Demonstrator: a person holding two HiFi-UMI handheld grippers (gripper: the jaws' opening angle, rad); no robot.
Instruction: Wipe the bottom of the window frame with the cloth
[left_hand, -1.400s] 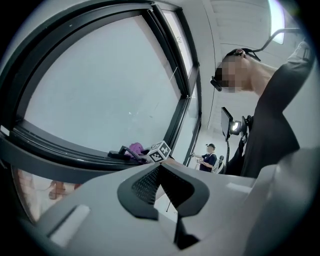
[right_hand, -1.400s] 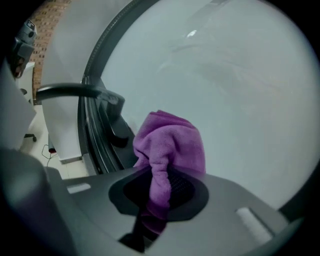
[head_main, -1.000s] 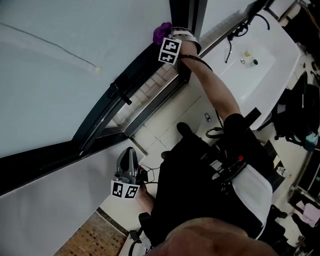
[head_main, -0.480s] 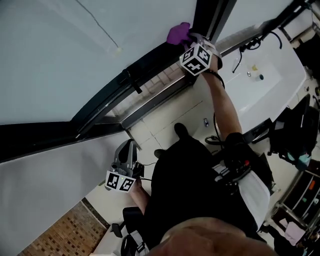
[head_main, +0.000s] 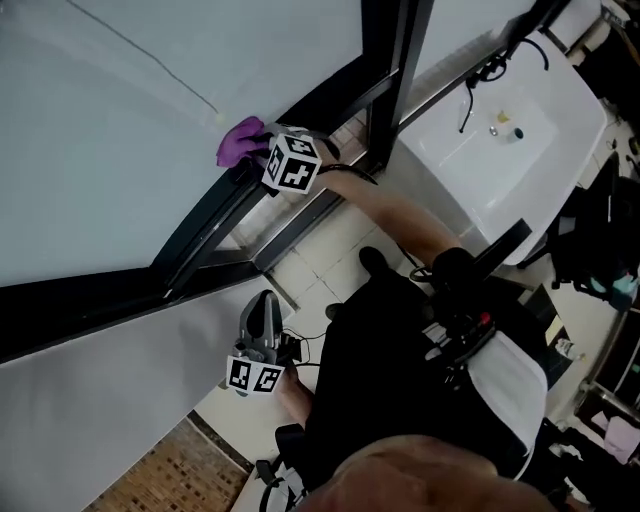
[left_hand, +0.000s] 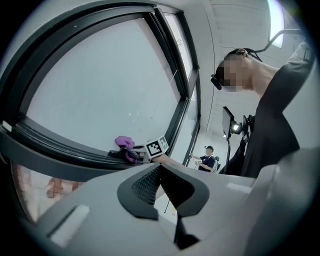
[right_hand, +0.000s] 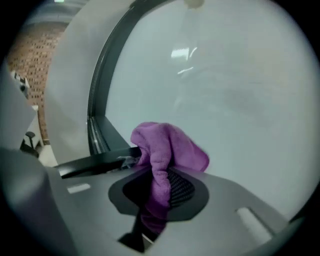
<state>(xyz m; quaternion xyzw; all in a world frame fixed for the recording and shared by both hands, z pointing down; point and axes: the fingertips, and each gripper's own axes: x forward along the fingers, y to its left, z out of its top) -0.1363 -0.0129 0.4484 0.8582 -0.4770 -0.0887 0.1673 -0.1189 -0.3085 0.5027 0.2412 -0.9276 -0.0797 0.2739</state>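
A purple cloth (head_main: 240, 140) lies pressed against the black bottom rail of the window frame (head_main: 205, 235), right below the frosted pane. My right gripper (head_main: 262, 152) is shut on the cloth, and its marker cube shows just right of it. In the right gripper view the cloth (right_hand: 167, 145) bunches up out of the closed jaws of the right gripper (right_hand: 160, 195), with the frame (right_hand: 97, 125) running off to the left. My left gripper (head_main: 262, 308) hangs low by the person's leg, shut on nothing. From the left gripper (left_hand: 162, 185) I see the cloth (left_hand: 124, 144) on the rail.
A dark vertical mullion (head_main: 395, 70) rises to the right of the cloth. A white basin (head_main: 500, 150) with a tap stands at the upper right. A thin cord with a pull (head_main: 215, 115) hangs across the pane. Pale floor tiles (head_main: 330, 250) lie under the frame.
My right gripper has slid the cloth leftward along the bottom rail, away from the vertical mullion. The left gripper has stayed low near the leg.
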